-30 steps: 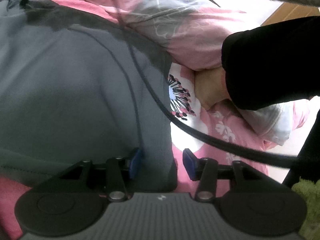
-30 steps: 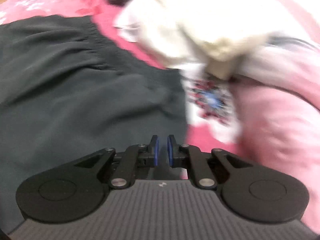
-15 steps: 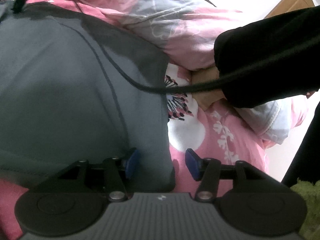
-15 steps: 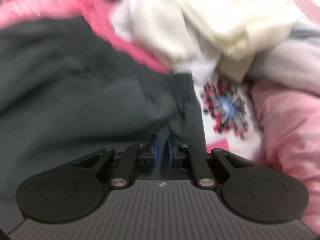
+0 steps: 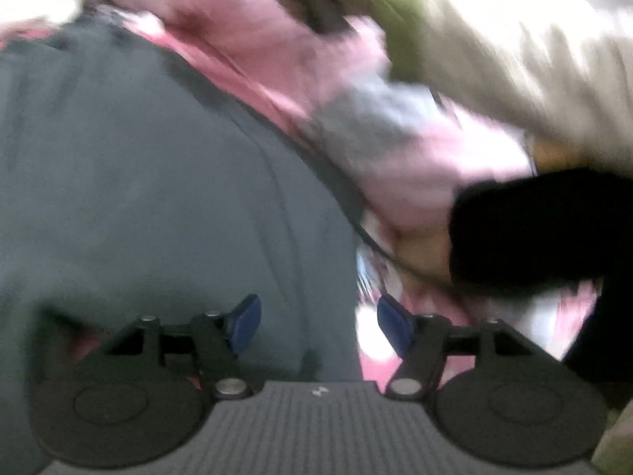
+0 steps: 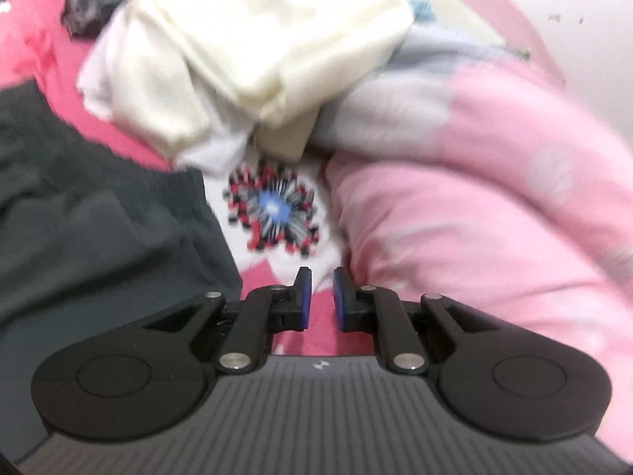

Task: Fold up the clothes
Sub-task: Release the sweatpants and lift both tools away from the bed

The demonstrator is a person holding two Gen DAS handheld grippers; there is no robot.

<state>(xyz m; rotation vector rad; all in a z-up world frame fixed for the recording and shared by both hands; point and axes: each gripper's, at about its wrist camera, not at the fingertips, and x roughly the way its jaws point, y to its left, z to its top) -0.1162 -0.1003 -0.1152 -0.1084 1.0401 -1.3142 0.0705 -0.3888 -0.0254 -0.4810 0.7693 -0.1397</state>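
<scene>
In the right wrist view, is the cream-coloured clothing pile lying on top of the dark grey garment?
No, the cream-coloured clothing pile rests on the pink floral bedding, apart from the dark grey garment at lower left.

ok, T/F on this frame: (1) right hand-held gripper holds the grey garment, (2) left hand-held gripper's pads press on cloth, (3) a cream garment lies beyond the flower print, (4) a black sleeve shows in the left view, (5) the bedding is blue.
1. False. The right hand-held gripper has a narrow gap, opening, with nothing between its jaws; the grey garment lies to its left.
2. False. The left hand-held gripper is opening; the grey garment's edge sits between the jaws, pads clear of it.
3. True. The cream garment lies past the flower print.
4. True. The black sleeve is at right.
5. False. The bedding is pink.
</scene>
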